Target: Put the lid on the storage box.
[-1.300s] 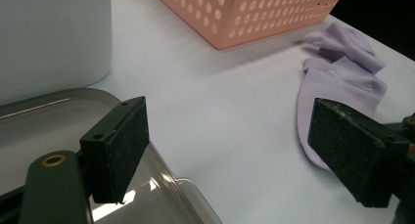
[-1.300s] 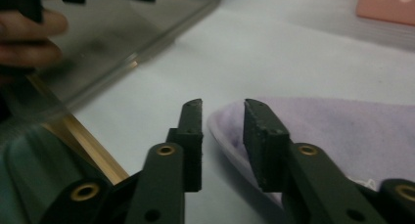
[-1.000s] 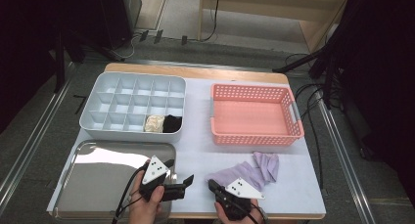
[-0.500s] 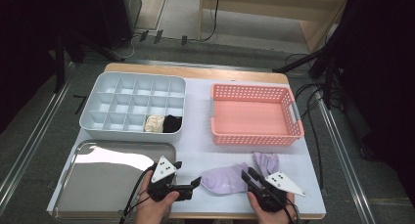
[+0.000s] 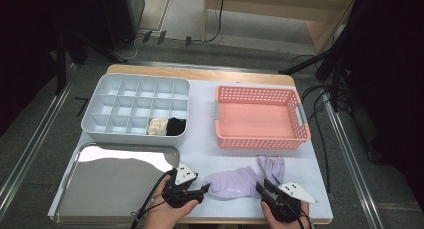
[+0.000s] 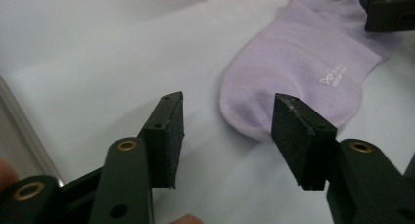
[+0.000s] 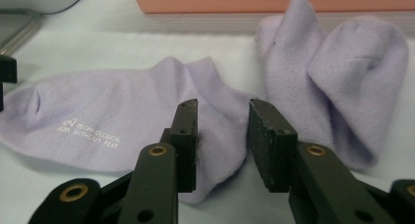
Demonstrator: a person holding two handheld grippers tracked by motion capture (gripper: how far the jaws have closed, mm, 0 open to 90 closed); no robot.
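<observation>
Lilac cotton now lies stretched along the tabletop's front edge: the flat sock (image 5: 230, 183) has been drawn out lengthwise since a second ago, when it lay bunched with its partner between the two hands. At its toe end, toward the front left beside the steel tray (image 5: 100, 189), the left claw (image 6: 225, 131) has just been closing to a half-wide gap, and its pads straddle the toe without pressing it, so the sock rests free on the white surface there. At the cuff end the right claw (image 7: 222, 136), which has slid from the sock's left end over to its right, has just been opening from a tight pinch to a narrow gap, with the cuff between the pads but seemingly not squeezed. The second sock (image 5: 272, 166) lies folded just behind, near the pink basket (image 5: 260, 114). I judge the straightening done and a fold or roll next, toward the divided organiser (image 5: 135, 106).
</observation>
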